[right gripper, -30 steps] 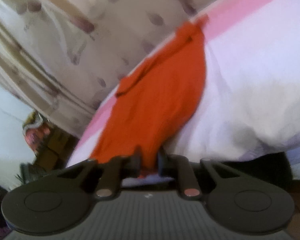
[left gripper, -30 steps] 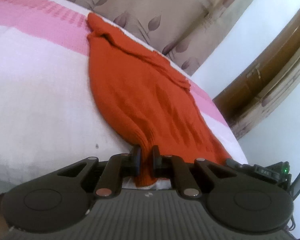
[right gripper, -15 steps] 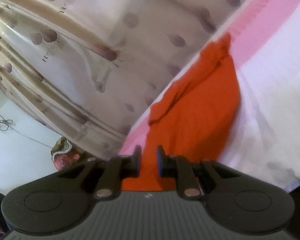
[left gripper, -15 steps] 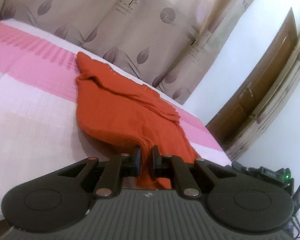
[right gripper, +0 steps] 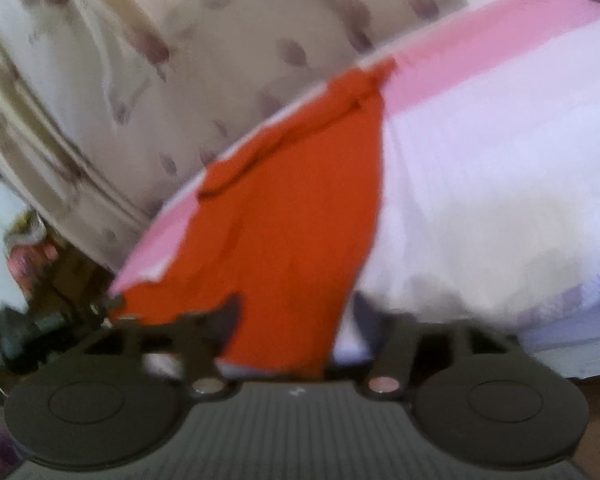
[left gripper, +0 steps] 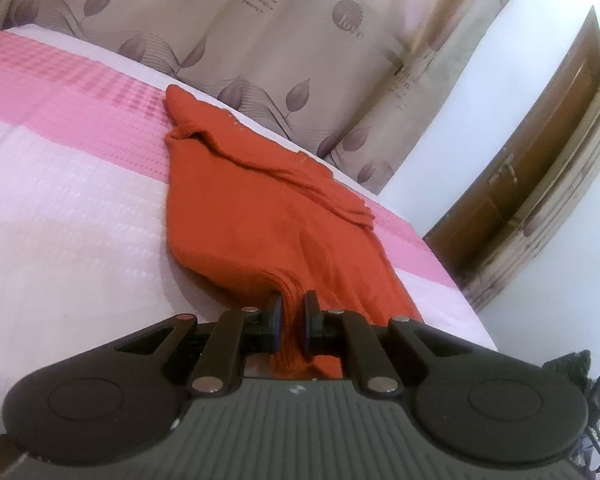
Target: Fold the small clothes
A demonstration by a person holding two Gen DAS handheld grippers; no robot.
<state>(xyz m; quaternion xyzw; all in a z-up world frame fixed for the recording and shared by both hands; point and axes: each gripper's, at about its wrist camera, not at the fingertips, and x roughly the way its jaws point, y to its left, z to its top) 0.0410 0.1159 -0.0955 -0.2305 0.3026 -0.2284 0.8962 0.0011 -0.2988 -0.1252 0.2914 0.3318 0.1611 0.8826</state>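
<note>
1. An orange knitted garment [left gripper: 260, 208], ribbed at its near hem, lies lengthwise on a bed covered by a white and pink waffle-textured bedspread [left gripper: 68, 208]. Its far end reaches the broad pink band near the bed's far edge, and a folded sleeve lies across its upper part.
2. The left tool [left gripper: 291, 312] has its two black fingers drawn in close on the garment's near hem. The ribbed fabric is bunched between the pads and lifted slightly off the bedspread there.
3. The right tool [right gripper: 296, 316] has just been opening its jaws, and they now stand wide apart. The orange knitted garment [right gripper: 300, 216] passes between the fingers, but the pads do not press on it. This view is blurred, so finer detail of the fabric edge cannot be told.
4. Behind the bed hangs a beige curtain printed with purple leaves and lettering [left gripper: 260, 28].
5. To the right of the curtain in the left wrist view are a white wall [left gripper: 488, 92] and a brown wooden door [left gripper: 540, 160].
</note>
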